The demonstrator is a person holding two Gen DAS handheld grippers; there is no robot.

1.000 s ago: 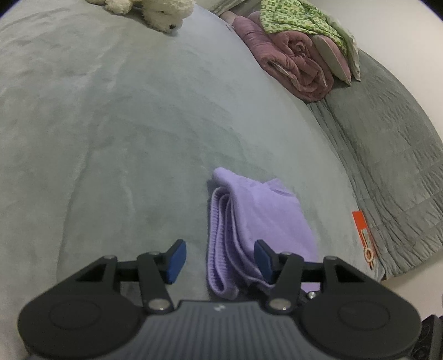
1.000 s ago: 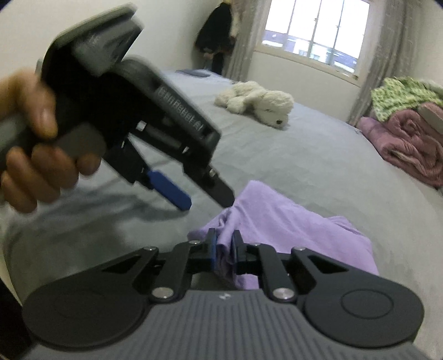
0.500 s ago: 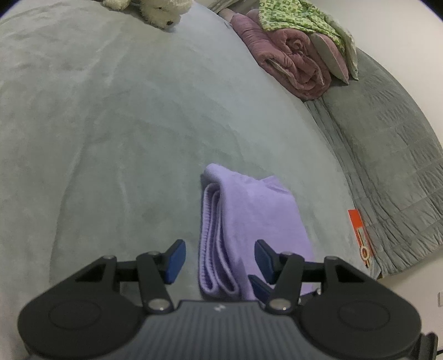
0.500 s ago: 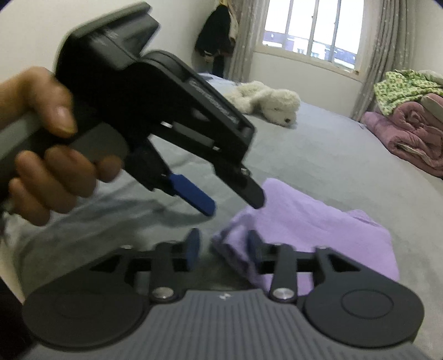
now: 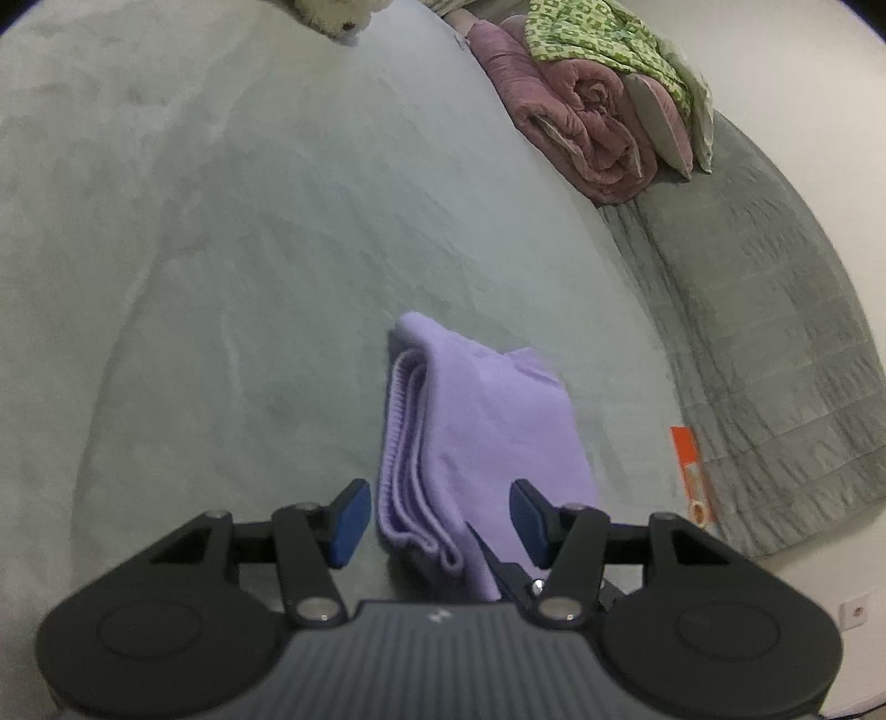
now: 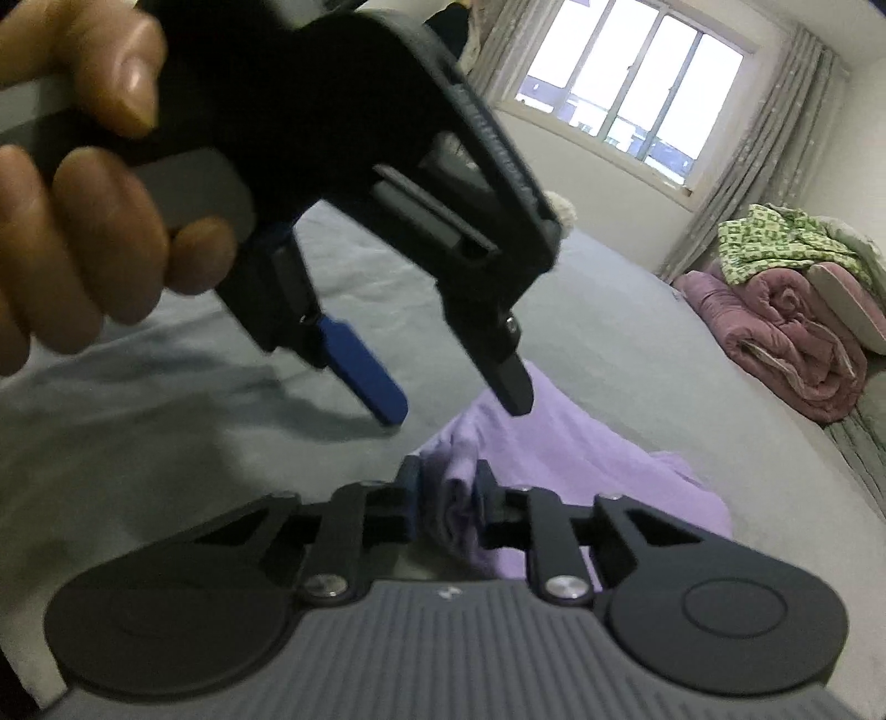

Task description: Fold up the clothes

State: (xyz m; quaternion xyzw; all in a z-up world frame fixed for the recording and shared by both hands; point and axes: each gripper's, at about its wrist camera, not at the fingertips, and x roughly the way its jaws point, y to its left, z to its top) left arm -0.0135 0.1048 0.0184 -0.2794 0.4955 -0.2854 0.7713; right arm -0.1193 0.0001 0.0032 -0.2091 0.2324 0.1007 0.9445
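1. Lilac knit garment (image 5: 487, 437) lies folded into a narrow stack on the grey bed (image 5: 249, 277), its ribbed edges showing along one side.
2. Left tongs (image 5: 437, 518) hang above the garment's near end with the jaws apart, the blue pads clear of the cloth (a hand (image 6: 83, 210) grips the handle in the right wrist view).
3. Right tongs (image 6: 446, 507) are closing, a bunched corner of the lilac cloth pinched between the pads.
4. Farther up the bed sit a rolled pink quilt (image 5: 581, 127) with a green patterned cloth (image 5: 603, 50) on top, and a white plush toy (image 5: 338, 14) near the far edge.
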